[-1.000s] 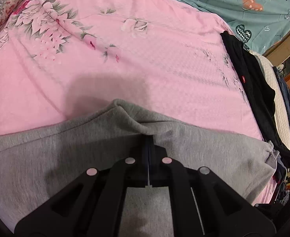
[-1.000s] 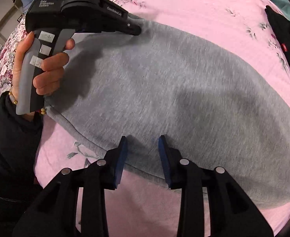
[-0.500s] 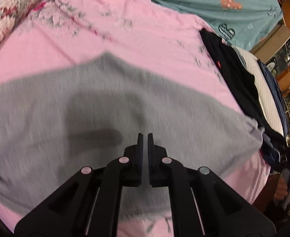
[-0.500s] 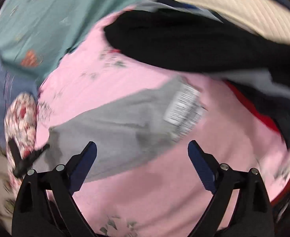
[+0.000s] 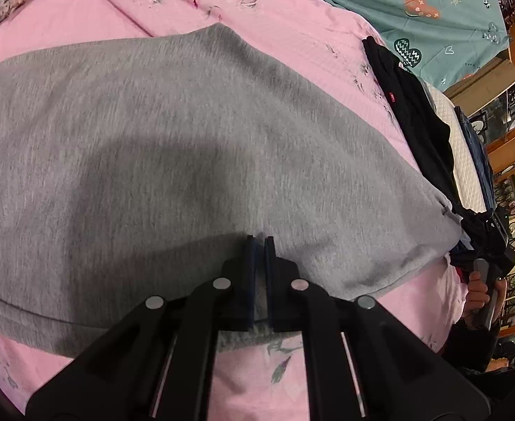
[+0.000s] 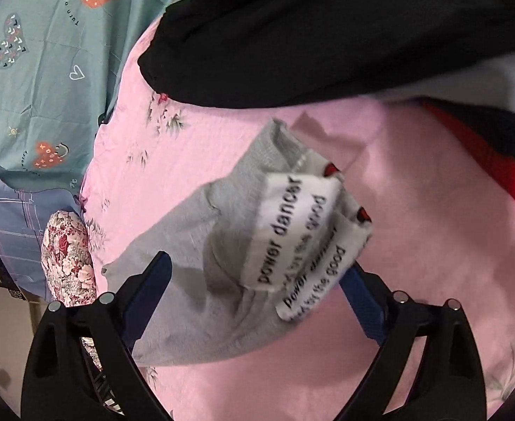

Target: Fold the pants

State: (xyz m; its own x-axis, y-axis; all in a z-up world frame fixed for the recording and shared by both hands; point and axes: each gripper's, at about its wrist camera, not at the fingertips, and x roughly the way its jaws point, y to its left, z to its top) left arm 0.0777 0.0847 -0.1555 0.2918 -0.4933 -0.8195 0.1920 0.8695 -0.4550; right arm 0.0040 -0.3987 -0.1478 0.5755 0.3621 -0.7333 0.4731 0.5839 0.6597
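Grey sweatpants (image 5: 173, 161) lie spread flat on a pink floral bedsheet (image 5: 292, 28). My left gripper (image 5: 258, 245) hovers over their near edge, its jaws nearly together with a thin gap and nothing between them. In the right wrist view the pants' end (image 6: 222, 245) with white "power dancer" labels (image 6: 285, 231) lies between the wide-open fingers of my right gripper (image 6: 257, 270). The right gripper's handle and the hand on it also show in the left wrist view (image 5: 485, 280) at the pants' right end.
A black garment (image 5: 415, 112) and more piled clothes lie along the right side of the bed; it also shows in the right wrist view (image 6: 310, 28). A teal quilt (image 5: 415, 0) lies at the back. A floral pillow (image 6: 69, 256) sits at the left.
My left gripper let go of the grey fabric and drew back over the near edge. My right gripper swung to the pants' labelled end, opened wide and closed in on it.
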